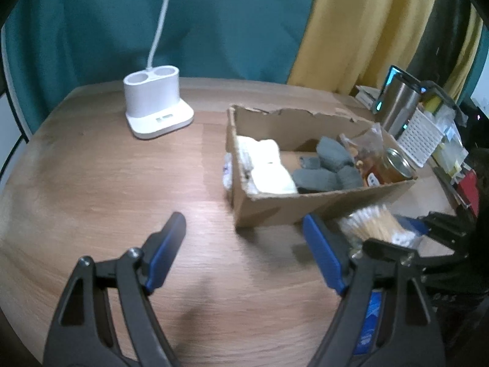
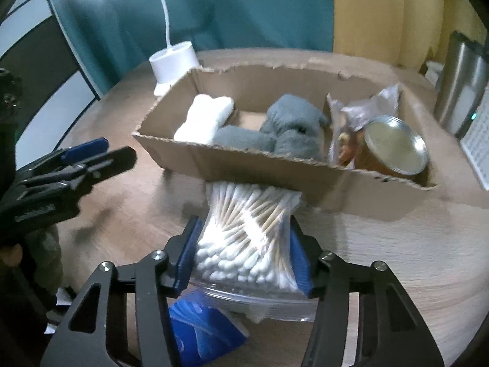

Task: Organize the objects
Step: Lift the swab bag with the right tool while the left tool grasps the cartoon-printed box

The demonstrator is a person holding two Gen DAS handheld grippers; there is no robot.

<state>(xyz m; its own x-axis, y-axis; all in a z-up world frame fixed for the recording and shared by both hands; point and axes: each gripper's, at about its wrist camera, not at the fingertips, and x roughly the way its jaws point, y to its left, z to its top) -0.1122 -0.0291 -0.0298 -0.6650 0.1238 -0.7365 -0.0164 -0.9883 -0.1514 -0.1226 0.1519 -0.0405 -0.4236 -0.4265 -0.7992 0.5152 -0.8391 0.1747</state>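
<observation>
2 blue-padded grippers over the wooden desk (image 2: 397, 244). Right gripper (image 2: 243, 255) pinches the clear bag of wooden cotton swabs (image 2: 244, 232), lying against the near wall of the torn cardboard box (image 2: 259, 168); swab axis points boxward. Left gripper (image 1: 244, 244) gapes wide, empty.

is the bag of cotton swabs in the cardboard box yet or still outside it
Outside. The bag of cotton swabs lies on the table in front of the cardboard box, between the right gripper jaws, whose pads press its sides.
</observation>
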